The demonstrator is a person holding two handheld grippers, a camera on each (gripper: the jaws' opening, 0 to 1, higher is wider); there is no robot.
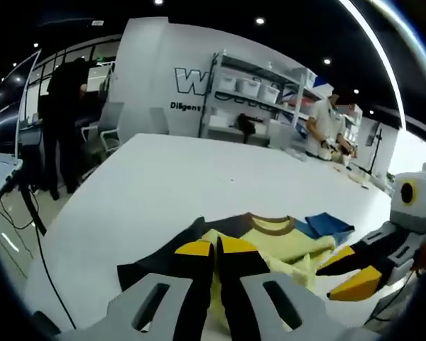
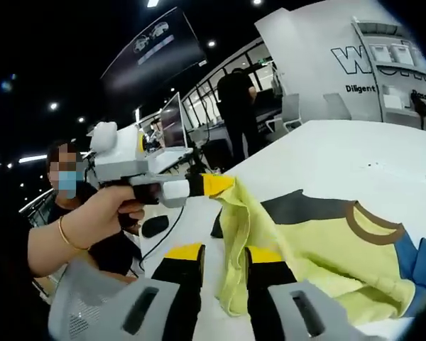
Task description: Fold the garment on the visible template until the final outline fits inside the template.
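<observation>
A white table [image 1: 163, 185] carries one garment [image 1: 284, 245], a pale yellow shirt with a brown collar, one dark sleeve and one blue sleeve. Beyond the table stand white shelves [image 1: 259, 92] with bins, a white wall with dark lettering, one person in dark clothes [image 1: 64, 121] at the left and one person in white [image 1: 326, 128] by the shelves. In the right gripper view a monitor [image 2: 172, 121] stands past the table's edge, and a person's hand [image 2: 106, 213] with a gold bangle at the wrist grips the handle of the left gripper [image 2: 216, 185].

In the left gripper view the left gripper [image 1: 214, 249] has its two yellow-tipped jaws pressed together on a fold of the yellow fabric. From the other side, it holds the shirt's edge lifted above the table, so the cloth hangs down in a drape.

The right gripper [image 2: 224, 254] points at that hanging fold with a gap between its jaws; the cloth falls in the gap, and I cannot tell whether the jaws pinch it. In the left gripper view the right gripper [image 1: 351, 273] comes in from the right, its jaws spread, just beside the shirt's lower edge
</observation>
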